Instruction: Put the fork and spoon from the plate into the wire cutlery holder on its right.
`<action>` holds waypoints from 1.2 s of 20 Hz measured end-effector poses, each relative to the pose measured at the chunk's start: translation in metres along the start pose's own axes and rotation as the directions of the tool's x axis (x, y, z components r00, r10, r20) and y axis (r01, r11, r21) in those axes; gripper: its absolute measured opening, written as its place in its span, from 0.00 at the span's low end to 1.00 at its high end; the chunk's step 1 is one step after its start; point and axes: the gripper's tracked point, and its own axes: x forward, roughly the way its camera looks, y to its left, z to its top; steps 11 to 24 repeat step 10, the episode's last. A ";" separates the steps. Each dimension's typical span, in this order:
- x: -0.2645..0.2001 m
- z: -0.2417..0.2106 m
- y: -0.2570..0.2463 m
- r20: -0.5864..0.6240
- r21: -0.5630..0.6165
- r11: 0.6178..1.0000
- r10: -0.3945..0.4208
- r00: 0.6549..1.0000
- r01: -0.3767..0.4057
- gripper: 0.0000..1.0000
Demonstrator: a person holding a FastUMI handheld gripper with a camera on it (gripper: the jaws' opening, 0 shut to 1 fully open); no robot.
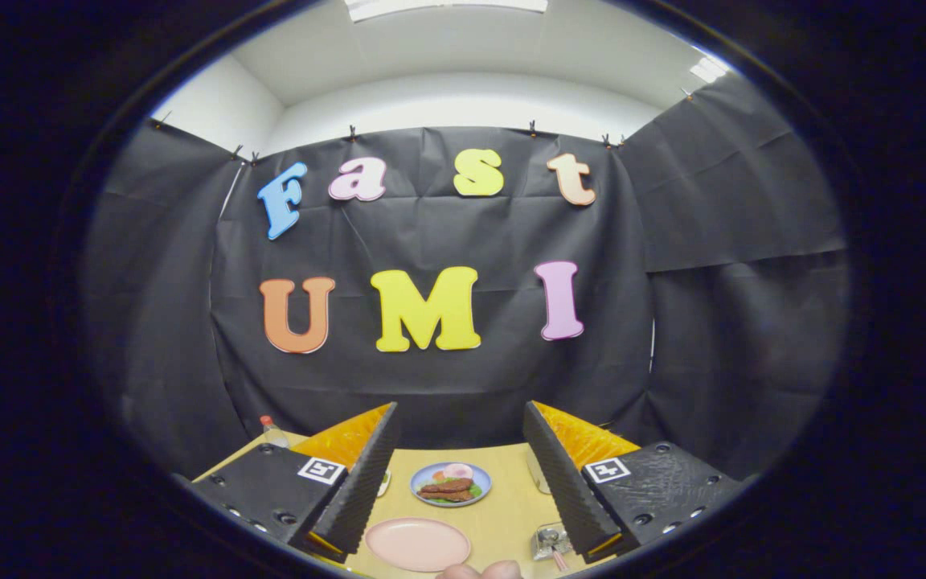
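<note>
Claw (456, 466) held wide, nothing between the fingers (366, 474), raised above a pale wooden table (503, 515). Between the two fingers, out on the table: a blue-rimmed dish (451, 483) of toy food, brown patties over green leaves with a pink-and-white piece at the back. Nearer than that, just ahead of the fingers and toward the left one: a pink plate (417, 544), flat on the table. No fork or spoon to be made out on the plate from here; too small and too low to tell. By the inner edge of the right finger, right of the plate and apart from it: a small metal holder (550, 540), partly hidden by that finger, something thin and pinkish leaning out of it toward the near edge. Beyond the left finger, at the table's far left corner: a small bottle (272, 432) with a red cap, upright. Behind the right finger, a pale cup-like thing (536, 474), mostly covered. At the near edge, below the plate: two fingertips of a hand (481, 571).
</note>
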 end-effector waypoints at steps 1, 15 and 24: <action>-0.001 0.000 0.000 0.001 0.001 1.000 -0.001 1.000 0.001 0.92; -0.003 0.001 -0.003 0.014 -0.005 0.999 -0.035 0.999 0.035 0.92; -0.003 0.001 -0.003 0.014 -0.005 0.999 -0.035 0.999 0.035 0.92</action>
